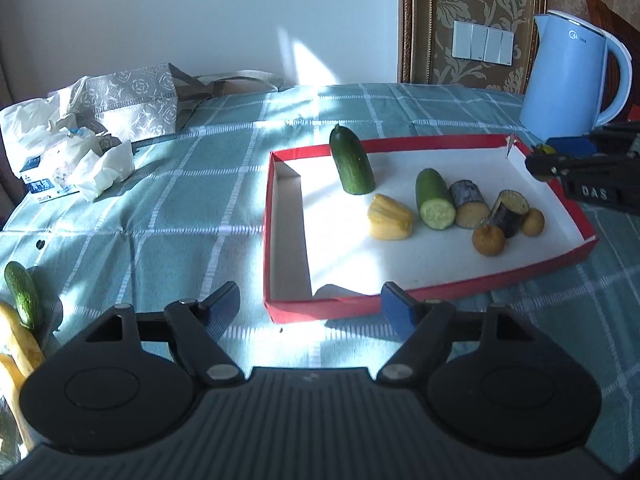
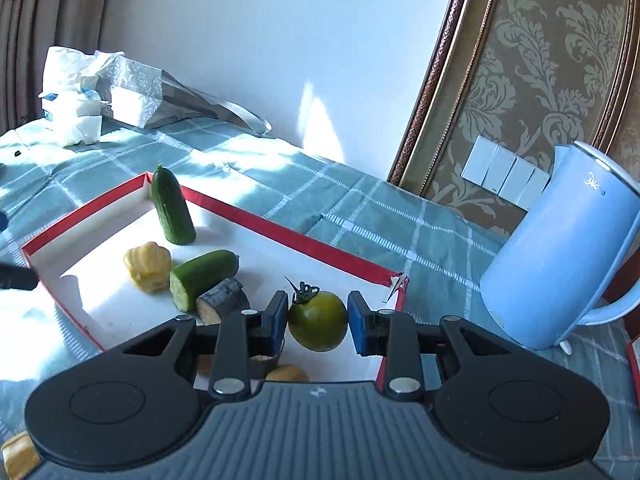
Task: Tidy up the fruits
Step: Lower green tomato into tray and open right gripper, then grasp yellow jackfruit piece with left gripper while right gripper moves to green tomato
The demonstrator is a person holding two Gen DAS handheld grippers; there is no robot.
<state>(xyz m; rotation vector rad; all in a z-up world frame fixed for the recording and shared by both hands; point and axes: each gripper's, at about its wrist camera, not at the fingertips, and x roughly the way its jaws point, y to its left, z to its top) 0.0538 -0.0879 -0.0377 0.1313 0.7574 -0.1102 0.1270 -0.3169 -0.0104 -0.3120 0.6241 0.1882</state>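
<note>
Right gripper (image 2: 318, 322): blue-padded jaws clamped on a smooth, round green tomato (image 2: 318, 320) with dried calyx, held over the near corner of the red-walled, white-floored cardboard tray (image 2: 280, 236). Tray holds cut cucumber halves (image 1: 435, 199) and other pieces. Left gripper (image 1: 310, 306): jaws apart, empty, over the checked teal cloth on the counter (image 1: 180, 208).

Checked tablecloth (image 1: 180, 208), red tray (image 1: 432, 294), blue kettle (image 1: 568, 76), patterned bag (image 1: 132, 100), tissues (image 1: 104, 168)
</note>
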